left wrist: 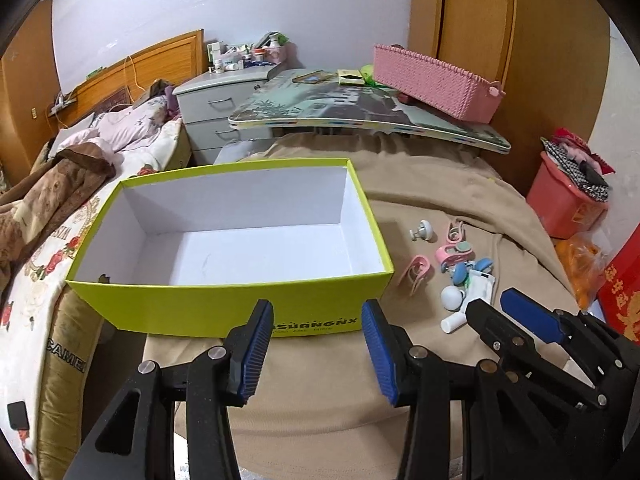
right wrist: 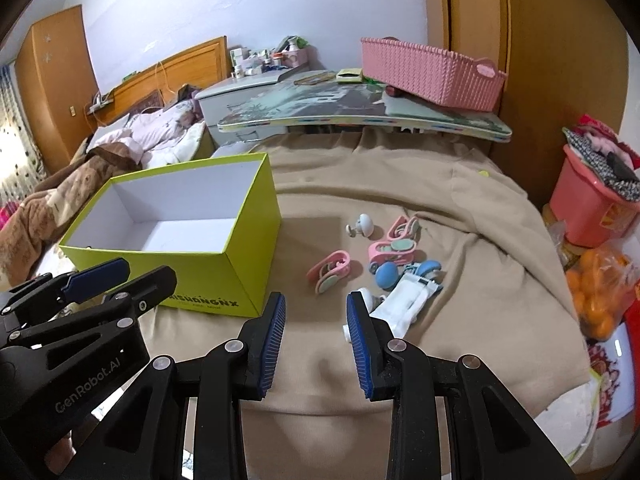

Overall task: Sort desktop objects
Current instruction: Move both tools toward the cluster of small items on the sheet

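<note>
Plastic odds and ends lie in a loose cluster on the cloth-covered desk (right wrist: 400, 184), right of the empty green box (left wrist: 224, 312): pink clips (right wrist: 330, 270), a blue roller (right wrist: 387, 274), a white knob (right wrist: 362, 224), a white tube (right wrist: 404, 304). We judge all of them light and stiff; the round pieces may roll, so we would pinch the clips across their flat sides and the tube across its middle. Our right gripper (right wrist: 316, 340) hangs wide open just short of the cluster, holding nothing. Our left gripper (left wrist: 318, 350) is also wide open and empty, before the box's near wall.
</note>
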A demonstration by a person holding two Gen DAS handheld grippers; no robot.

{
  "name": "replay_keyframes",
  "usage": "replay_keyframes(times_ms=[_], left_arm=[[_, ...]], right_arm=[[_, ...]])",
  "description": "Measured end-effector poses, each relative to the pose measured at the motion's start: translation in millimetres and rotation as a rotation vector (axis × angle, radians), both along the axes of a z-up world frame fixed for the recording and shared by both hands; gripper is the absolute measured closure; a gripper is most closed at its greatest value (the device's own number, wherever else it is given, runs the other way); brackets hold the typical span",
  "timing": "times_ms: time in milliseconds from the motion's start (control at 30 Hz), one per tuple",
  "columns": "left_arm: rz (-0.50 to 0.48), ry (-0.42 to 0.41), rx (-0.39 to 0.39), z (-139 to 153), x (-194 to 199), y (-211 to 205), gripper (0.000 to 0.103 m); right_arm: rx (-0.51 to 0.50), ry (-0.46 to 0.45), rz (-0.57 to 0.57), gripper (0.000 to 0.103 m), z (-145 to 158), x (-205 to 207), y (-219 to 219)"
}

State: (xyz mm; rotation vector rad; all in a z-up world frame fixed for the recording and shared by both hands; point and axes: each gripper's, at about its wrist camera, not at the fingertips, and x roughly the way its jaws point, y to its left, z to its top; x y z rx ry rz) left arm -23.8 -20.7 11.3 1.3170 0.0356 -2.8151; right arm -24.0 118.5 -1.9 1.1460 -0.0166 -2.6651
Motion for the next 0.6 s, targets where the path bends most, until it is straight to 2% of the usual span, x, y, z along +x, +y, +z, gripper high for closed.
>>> replay_keyframes(times_ms=[200,333,467,600], left_arm=[[-0.031,-0.012,0.007,-3.8,-0.2,5.5,0.056],[-0.069,-0.035,0.076,-10.9,-1.9,9.4,0.056],[-0.097,-0.039,0.049,-17.8,-1.5,17.7,0.056],[-0.121,-0.048,0.059,-23.1,-2.6,24.0,0.056]], right_arm=[[-0.004,0.004,-0.006,0.070,-4.0,0.7,6.4],[0.018,-0.008,-0.032,0.070,-13.5,1.8,20.2],[0.037,-0.032,-0.073,0.070,-26.9,3.0,40.8],[0.033,-0.067,-0.117,0.070,-42.7,0.3,61.7]])
